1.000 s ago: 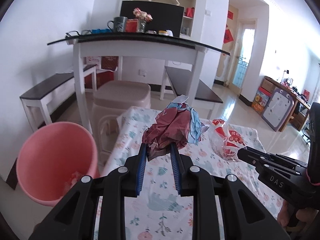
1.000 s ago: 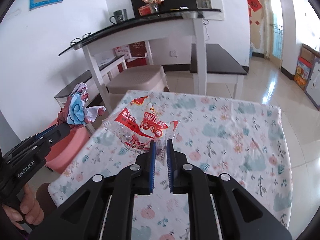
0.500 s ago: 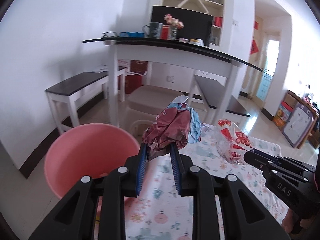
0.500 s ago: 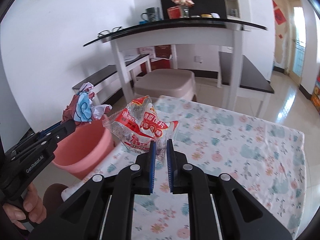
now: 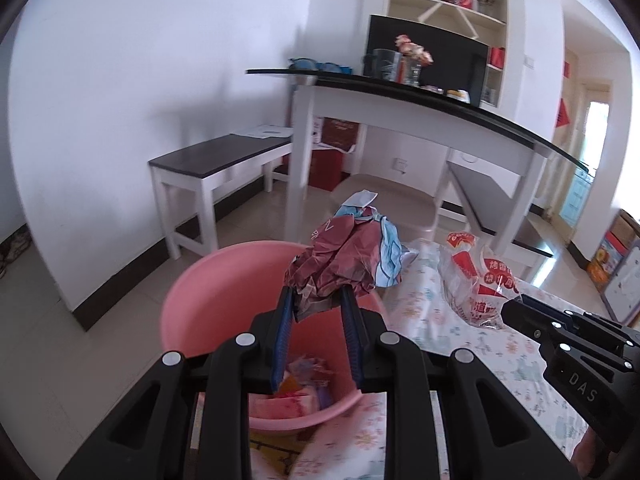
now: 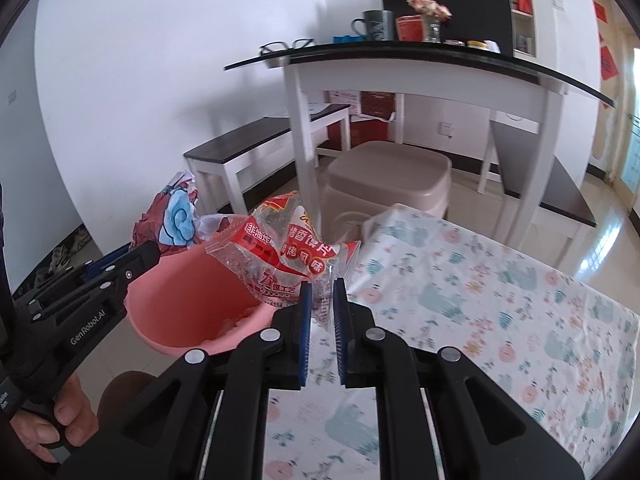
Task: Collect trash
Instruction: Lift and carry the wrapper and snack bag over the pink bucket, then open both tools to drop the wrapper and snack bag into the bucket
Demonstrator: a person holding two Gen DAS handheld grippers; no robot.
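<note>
My left gripper (image 5: 318,294) is shut on a crumpled maroon and blue wrapper (image 5: 344,256), held over the open mouth of a pink bucket (image 5: 208,292). Some trash lies in the bucket's bottom. My right gripper (image 6: 320,286) is shut on a clear snack bag with red labels (image 6: 280,252), which hangs over the bucket's (image 6: 180,304) near rim at the table corner. In the right wrist view the left gripper (image 6: 152,250) with its wrapper (image 6: 172,220) shows at the left. The snack bag (image 5: 476,280) also appears to the right in the left wrist view.
A table with a floral cloth (image 6: 500,300) lies to the right of the bucket. Behind stand a beige plastic stool (image 6: 388,176), a white desk with a dark glass top (image 6: 400,64) and dark benches (image 5: 216,160). A hand (image 6: 52,420) grips the left tool.
Both grippers have swung left from over the table toward the pink bucket, carrying their trash. The wrapper now hangs over the bucket's mouth, the snack bag over its rim.
</note>
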